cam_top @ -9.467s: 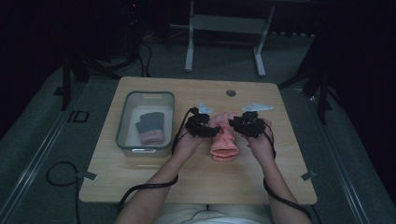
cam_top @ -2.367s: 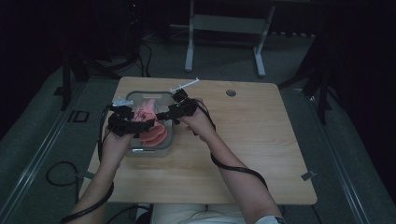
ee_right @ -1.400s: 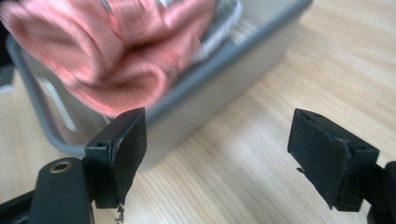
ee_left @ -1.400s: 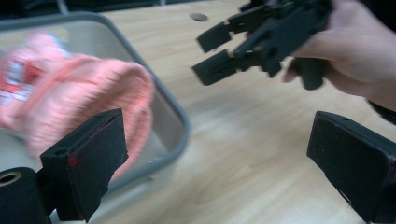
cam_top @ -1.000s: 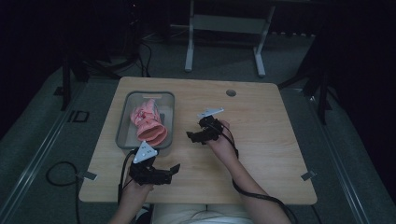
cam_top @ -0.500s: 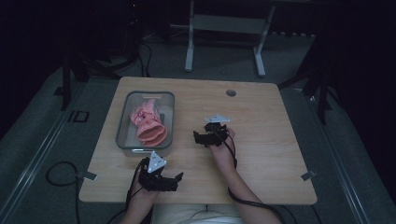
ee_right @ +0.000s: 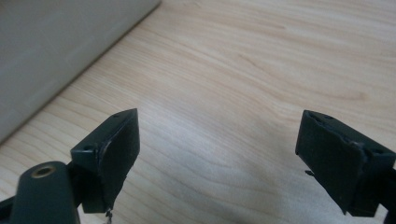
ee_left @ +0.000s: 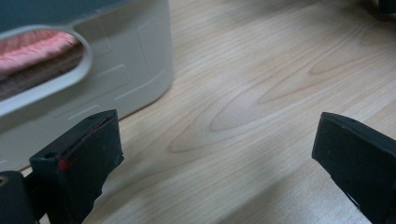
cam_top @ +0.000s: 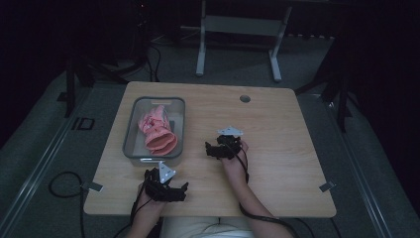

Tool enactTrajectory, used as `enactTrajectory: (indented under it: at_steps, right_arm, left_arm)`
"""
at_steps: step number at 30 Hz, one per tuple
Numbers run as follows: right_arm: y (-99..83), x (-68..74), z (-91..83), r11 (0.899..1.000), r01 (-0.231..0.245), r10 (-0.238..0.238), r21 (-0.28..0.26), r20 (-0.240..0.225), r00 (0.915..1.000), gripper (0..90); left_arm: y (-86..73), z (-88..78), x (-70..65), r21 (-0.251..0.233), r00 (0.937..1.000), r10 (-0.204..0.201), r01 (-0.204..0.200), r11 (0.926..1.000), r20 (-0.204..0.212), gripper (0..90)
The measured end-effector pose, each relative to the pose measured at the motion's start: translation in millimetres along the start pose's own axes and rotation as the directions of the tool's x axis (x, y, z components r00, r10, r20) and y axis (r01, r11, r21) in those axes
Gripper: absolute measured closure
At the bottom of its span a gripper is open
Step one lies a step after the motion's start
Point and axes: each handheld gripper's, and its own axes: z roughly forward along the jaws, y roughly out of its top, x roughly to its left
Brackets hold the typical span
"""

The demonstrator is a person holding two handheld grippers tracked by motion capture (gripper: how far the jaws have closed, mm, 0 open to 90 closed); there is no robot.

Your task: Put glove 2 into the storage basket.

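A pink knitted garment lies bunched in the grey bin at the table's left. In the left gripper view its pink edge shows through the bin's handle hole. My left gripper rests low near the table's front edge, just in front of the bin; its jaws stand wide open over bare wood. My right gripper sits low at mid-table, right of the bin and pointing toward it. Its jaws have just been opening and hold nothing; the bin wall is at upper left.
The wooden table has a round cable hole near its far edge. Cables trail from both grippers off the front edge. Beyond the table are a dark floor and a metal stand.
The garment went from mid-table into the bin and both grippers let it go. Over the last second both hands sank toward the tabletop, and the left one drew a little toward the front edge.
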Motion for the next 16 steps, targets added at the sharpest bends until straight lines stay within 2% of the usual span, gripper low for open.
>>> enactTrajectory:
  at_steps: [5,11,16]
  right_arm:
    - [-5.5,0.3,1.4,1.000,0.005,-0.004,-0.015,0.033,0.9994,13.5]
    - [-7.0,-1.6,0.7,1.000,-0.001,0.002,-0.015,0.051,0.9987,13.6]
    - [-7.9,-4.8,-0.9,0.999,-0.026,0.027,-0.026,0.057,0.9980,13.6]
  left_arm:
    - [-0.6,0.1,-2.8,-0.007,0.9997,0.021,-0.021,0.9997,-0.012,1.3]
    - [-1.2,0.4,-3.3,-0.003,0.9997,0.021,-0.021,0.9998,-0.014,1.3]
    - [-1.4,0.8,-2.3,0.001,0.9997,0.018,-0.018,0.9998,-0.014,1.3]
